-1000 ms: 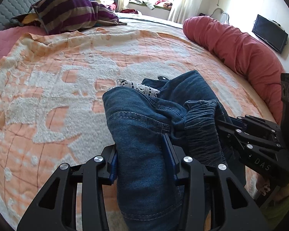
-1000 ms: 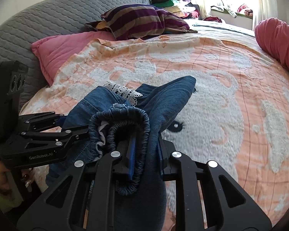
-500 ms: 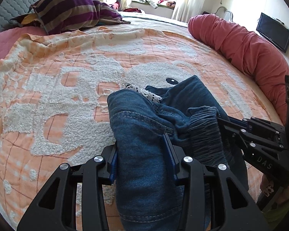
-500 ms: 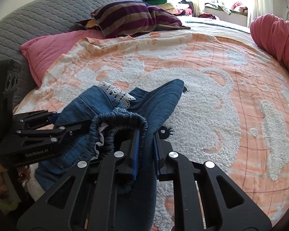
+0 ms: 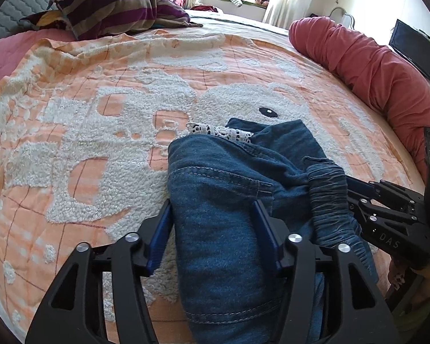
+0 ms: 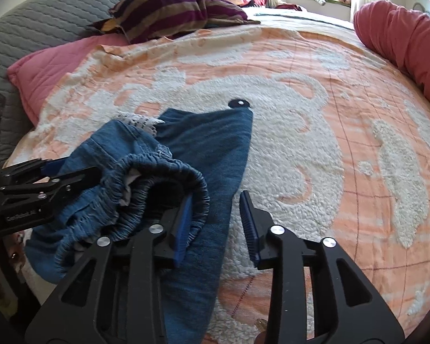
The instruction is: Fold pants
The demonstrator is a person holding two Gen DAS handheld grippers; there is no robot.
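Releasing: blue denim pants [image 5: 223,200] bunched on the peach-and-white chenille bedspread [image 5: 86,109] | left gripper [image 5: 212,223] just opened, fingers straddling the fold | right gripper [image 6: 218,220] just opened beside the elastic waistband [image 6: 157,177] | long axis runs away from both.

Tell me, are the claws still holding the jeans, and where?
No. Both claws have just been opening. The left claw straddles the folded jeans, and the right claw has let go of the stretchy waistband.
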